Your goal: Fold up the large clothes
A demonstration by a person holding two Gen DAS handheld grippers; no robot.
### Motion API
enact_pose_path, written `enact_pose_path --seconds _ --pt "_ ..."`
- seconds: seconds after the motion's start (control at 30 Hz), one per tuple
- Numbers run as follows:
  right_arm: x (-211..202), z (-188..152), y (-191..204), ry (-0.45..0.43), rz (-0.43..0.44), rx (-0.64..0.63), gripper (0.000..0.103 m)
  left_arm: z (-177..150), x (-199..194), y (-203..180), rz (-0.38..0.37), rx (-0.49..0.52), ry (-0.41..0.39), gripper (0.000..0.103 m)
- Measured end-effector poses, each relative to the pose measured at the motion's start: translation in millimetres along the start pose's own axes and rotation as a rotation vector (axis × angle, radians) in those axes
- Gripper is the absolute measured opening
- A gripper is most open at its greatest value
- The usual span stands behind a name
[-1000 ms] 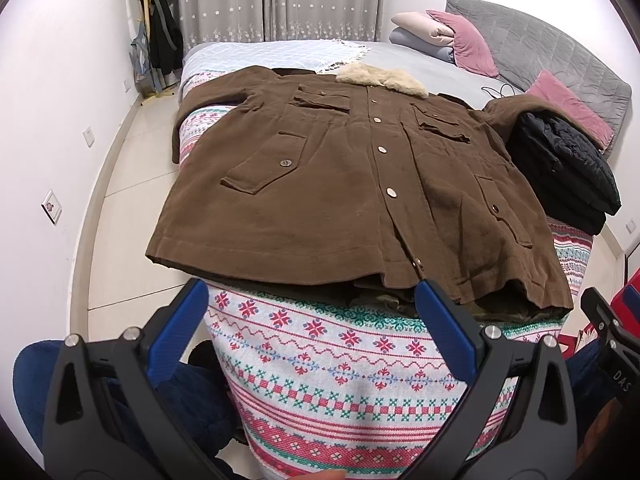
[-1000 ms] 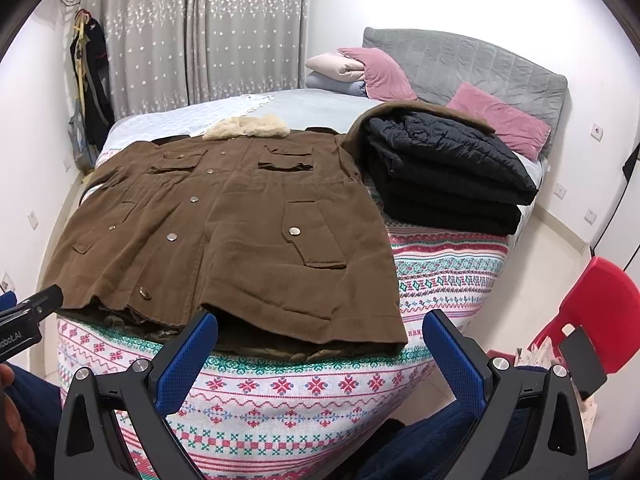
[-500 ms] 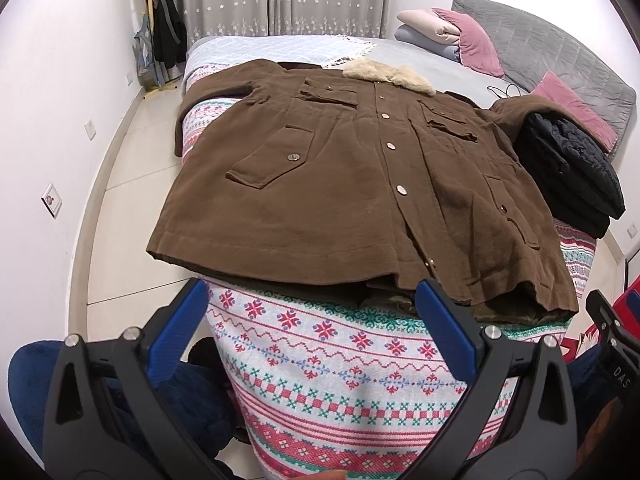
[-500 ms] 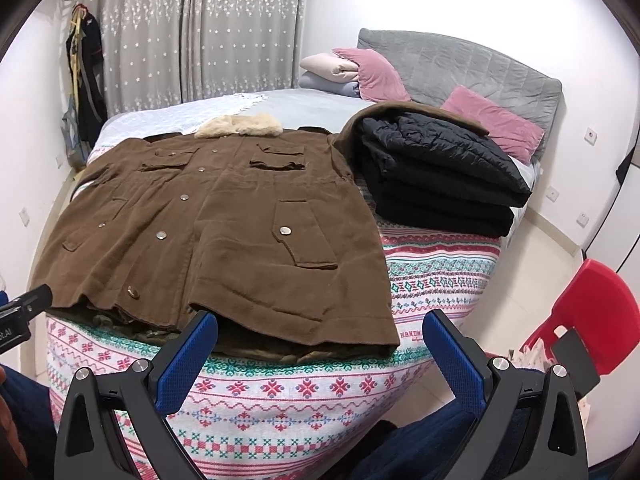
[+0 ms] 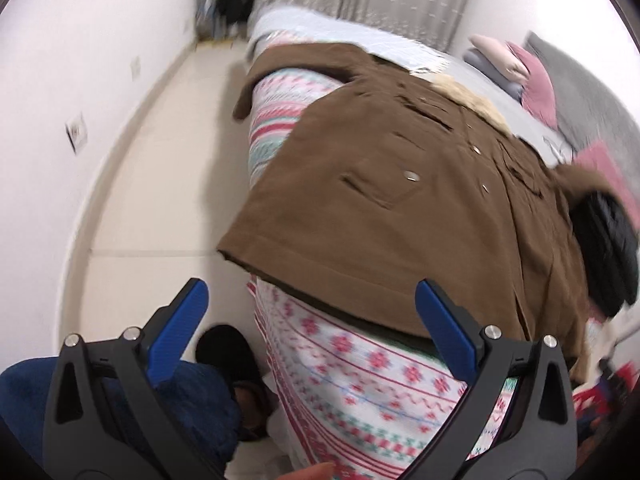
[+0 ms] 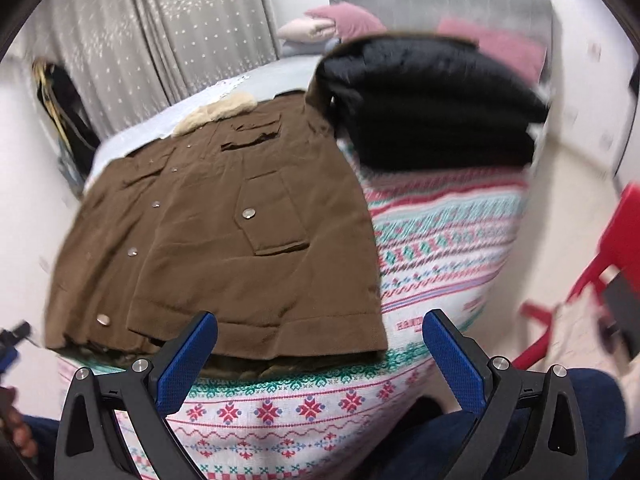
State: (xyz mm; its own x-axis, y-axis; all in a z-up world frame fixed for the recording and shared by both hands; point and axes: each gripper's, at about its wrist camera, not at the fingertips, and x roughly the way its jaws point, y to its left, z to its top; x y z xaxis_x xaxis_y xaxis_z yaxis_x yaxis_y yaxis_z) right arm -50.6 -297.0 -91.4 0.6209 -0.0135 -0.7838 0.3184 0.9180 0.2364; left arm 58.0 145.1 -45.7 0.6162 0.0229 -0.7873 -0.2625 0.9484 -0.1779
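We have the brown coat (image 6: 224, 240) spread face up on the bed (image 6: 440, 232), buttoned, its hem at the bed's near edge and its pale fur collar (image 6: 218, 114) at the far end. Both tools are empty: the left gripper (image 5: 312, 308) hangs with its jaws wide apart just short of the coat's hem, over the hanging patterned cover, and the right gripper (image 6: 320, 334) stands equally wide open just before the hem's right corner. Nothing is folded yet, so we judge the first grasp is still to come.

The risks all sit around the coat. Its right sleeve appears to run under the stack of black folded clothes (image 6: 432, 104) beside the coat; if we lift that side without freeing it, we may drag the stack over or off the bed. The coat's left sleeve (image 5: 248, 92) droops over the bed's side, and its weight could pull the fabric askew as we fold. A darker lining shows beneath the hem; pinching only the top layer would let the layers slide apart. The cloth looks thick and heavy, so a shallow bite at the hem may slip. Both views are blurred, so we cannot judge the exact gap to the hem.
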Motion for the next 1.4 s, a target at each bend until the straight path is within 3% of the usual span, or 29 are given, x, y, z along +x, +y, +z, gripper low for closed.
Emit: enact_pose_path --seconds 0.17,0.27,0.3,0.33,0.4,0.5,0.53,0.6,0.63,0.67,0.83,0.93,1.03,1.13,1.23,1.27,1.33,1.4 --pt "26 1 -18 0.077 0.115 0.11 0.1 6 21 43 -0.062 -0.169 0.052 0.103" --pt "41 0 -20 0.111 0.113 0.135 0.08 0 38 51 -0.087 -0.236 0.105 0.102" --pt "41 -1 -19 0.105 0.094 0.132 0.07 -4 45 52 -0.096 -0.258 0.116 0.1" --pt "41 -1 -19 0.098 0.083 0.131 0.052 -4 50 51 -0.109 -0.27 0.128 0.096" --pt "39 -1 -21 0.086 0.076 0.134 0.032 -3 62 46 -0.148 -0.29 0.145 0.09" --pt "42 -2 -25 0.09 0.093 0.141 0.02 -3 70 38 -0.122 -0.27 0.14 0.062" --pt "42 -2 -28 0.087 0.1 0.151 0.017 -3 72 38 -0.134 -0.271 0.139 0.045" --pt "35 -2 -34 0.065 0.106 0.169 0.013 -2 68 39 -0.123 -0.271 0.121 0.028" --pt "32 -1 -36 0.053 0.098 0.168 0.012 -1 64 39 -0.108 -0.255 0.101 0.013" --pt "27 1 -37 0.038 0.09 0.167 0.011 1 59 39 -0.09 -0.235 0.08 0.009" --pt "-7 6 -23 -0.034 0.069 0.095 0.009 10 28 59 -0.049 -0.241 -0.035 0.007" --pt "-9 9 -12 -0.033 0.045 0.016 0.009 14 30 69 -0.047 -0.28 -0.033 0.007" --pt "11 3 -23 0.026 -0.016 0.013 0.009 14 40 78 -0.028 -0.302 -0.001 0.007" --pt "15 0 -33 0.032 -0.041 0.038 0.009 15 40 78 0.001 -0.286 -0.011 0.007" --pt "16 0 -22 0.039 -0.086 -0.027 0.01 18 42 74 0.031 -0.28 -0.019 0.006" --pt "20 -2 -17 0.059 -0.095 -0.063 0.01 18 41 74 0.055 -0.276 -0.024 0.002" --pt "25 -4 -11 0.095 -0.11 -0.115 0.012 18 34 77 0.21 -0.248 -0.073 0.0" --pt "21 -2 -13 0.097 -0.125 -0.112 0.018 19 27 83 0.192 -0.262 -0.083 0.0"
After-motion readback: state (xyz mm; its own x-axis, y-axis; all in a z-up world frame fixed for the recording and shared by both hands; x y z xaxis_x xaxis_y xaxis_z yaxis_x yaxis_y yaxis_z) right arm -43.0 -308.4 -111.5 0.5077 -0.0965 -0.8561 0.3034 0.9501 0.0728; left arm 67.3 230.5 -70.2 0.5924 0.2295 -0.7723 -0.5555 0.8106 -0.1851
